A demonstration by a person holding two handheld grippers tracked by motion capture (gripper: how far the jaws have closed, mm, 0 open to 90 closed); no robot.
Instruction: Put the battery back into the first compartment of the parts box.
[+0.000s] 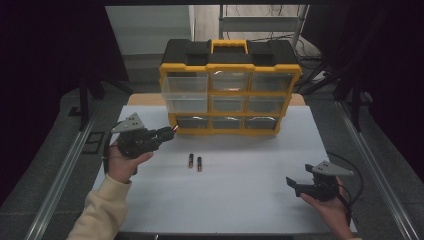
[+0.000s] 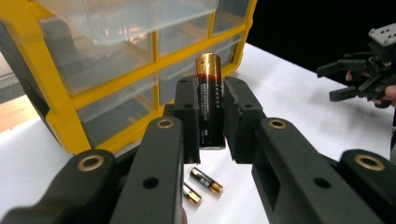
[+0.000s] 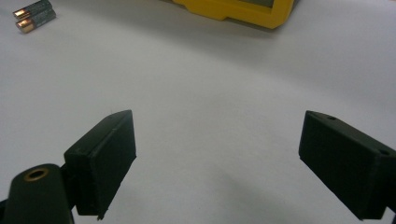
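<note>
A black cylindrical battery with a copper-coloured end cap (image 2: pixel 208 100) is held between the pads of the left gripper (image 2: pixel 209 116). In the left gripper view its long axis is seen running along the jaws, with the copper end pointing away from the hand towards the yellow-framed organiser cabinet with clear plastic drawers (image 2: pixel 140 70). Both pads are pressed against the sides of the battery; the jaws are drawn nearly together and closed on it.

In the high view the left gripper (image 1: pixel 167 132) is seen held above the white table surface (image 1: pixel 240 200), just in front of the cabinet's (image 1: pixel 230 87) lower left corner, and of the held battery little more than a small copper glint at the jaw tips can be made out. The upper left drawer (image 1: pixel 185 90) is seen pulled out of the cabinet.

Two further black batteries with copper ends (image 1: pixel 195 161) are seen lying side by side on the table, apart from both grippers. They are also seen below the jaws in the left gripper view (image 2: pixel 201 184) and at the top left corner of the right gripper view (image 3: pixel 33 15).

The right gripper (image 1: pixel 295 186) is held low near the right front of the table. In the right gripper view its pads (image 3: pixel 105 158) are seen standing wide apart over bare table, with nothing held or touched.
</note>
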